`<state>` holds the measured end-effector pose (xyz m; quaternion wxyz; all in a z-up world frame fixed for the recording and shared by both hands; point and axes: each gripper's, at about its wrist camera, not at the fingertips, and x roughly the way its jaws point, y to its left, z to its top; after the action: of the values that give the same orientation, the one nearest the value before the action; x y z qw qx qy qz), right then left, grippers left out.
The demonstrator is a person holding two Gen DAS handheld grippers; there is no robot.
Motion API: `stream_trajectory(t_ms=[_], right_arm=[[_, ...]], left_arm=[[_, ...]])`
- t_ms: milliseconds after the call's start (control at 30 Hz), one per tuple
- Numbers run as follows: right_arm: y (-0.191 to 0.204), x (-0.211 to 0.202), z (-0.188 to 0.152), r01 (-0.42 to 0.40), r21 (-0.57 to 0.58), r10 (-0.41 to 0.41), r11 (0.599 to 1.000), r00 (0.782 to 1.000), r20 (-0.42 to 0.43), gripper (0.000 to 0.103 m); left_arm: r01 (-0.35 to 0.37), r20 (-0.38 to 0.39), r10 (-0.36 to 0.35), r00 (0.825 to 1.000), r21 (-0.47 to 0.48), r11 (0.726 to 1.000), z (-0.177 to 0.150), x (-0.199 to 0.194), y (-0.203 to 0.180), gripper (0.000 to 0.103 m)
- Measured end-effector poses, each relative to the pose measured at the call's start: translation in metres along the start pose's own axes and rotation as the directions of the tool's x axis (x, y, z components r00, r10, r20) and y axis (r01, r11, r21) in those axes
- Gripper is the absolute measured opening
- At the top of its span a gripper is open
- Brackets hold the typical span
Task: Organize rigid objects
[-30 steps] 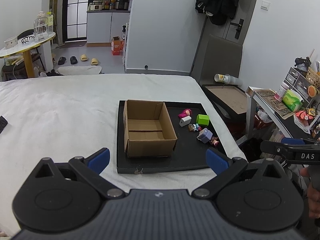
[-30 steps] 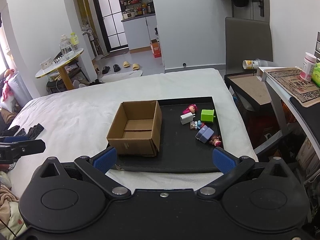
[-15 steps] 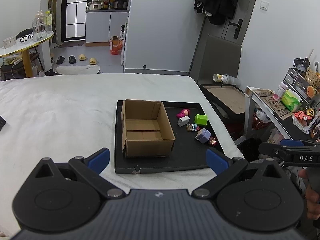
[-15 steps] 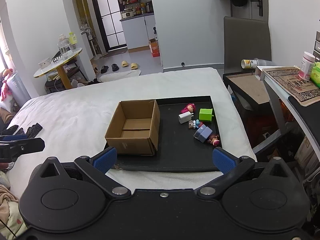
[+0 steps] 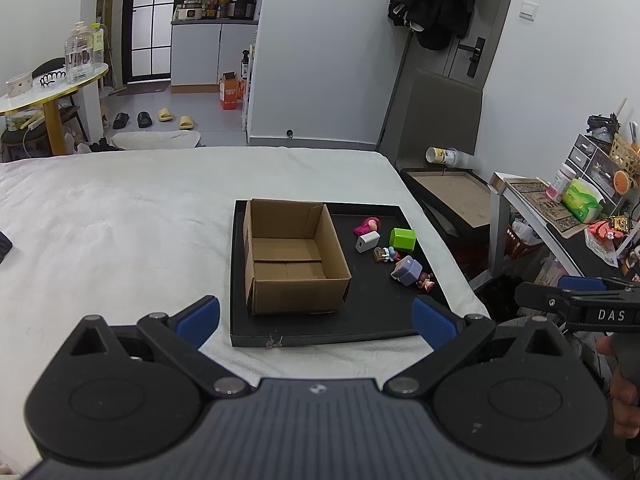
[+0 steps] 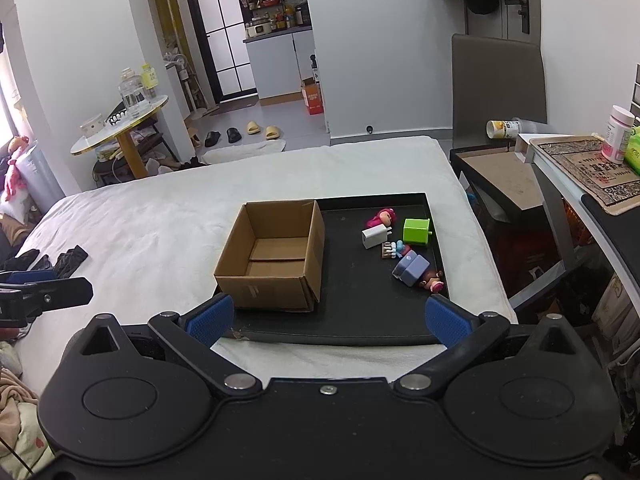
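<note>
An open, empty cardboard box [image 5: 294,256] [image 6: 276,256] sits on the left part of a black tray [image 5: 376,320] [image 6: 360,320] on a white bed. To its right on the tray lie a pink doll [image 5: 367,225] [image 6: 382,217], a white charger [image 5: 367,241] [image 6: 375,236], a green block [image 5: 402,238] [image 6: 416,231], a small colourful figure [image 5: 386,255] [image 6: 394,249], a lilac block [image 5: 407,271] [image 6: 411,267] and a small doll [image 5: 426,281] [image 6: 434,281]. My left gripper [image 5: 316,316] and right gripper [image 6: 326,316] are open and empty, short of the tray's near edge.
The white bed [image 5: 120,220] extends left and far. Dark clothes [image 6: 60,258] lie at its left. To the right stand a low dark table [image 5: 452,196] [image 6: 500,172] and a shelf with bottles [image 6: 616,136]. A round table [image 5: 48,88] stands at the back left.
Both grippers have drawn back slightly, so the tray and box look a little smaller and farther. Nothing on the tray has moved.
</note>
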<state>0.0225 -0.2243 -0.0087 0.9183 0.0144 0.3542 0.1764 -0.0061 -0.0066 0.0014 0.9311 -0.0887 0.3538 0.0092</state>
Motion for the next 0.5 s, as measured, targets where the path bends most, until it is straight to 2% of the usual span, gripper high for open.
stream_trajectory(t_ms=[500], right_arm=[[-0.0002, 0.0013, 0.0014, -0.002, 0.001, 0.002, 1.0, 1.0, 0.006, 0.103]], left_arm=[[-0.013, 0.004, 0.013, 1.0, 0.0, 1.0, 0.0045, 0.0081, 0.0062, 0.102]])
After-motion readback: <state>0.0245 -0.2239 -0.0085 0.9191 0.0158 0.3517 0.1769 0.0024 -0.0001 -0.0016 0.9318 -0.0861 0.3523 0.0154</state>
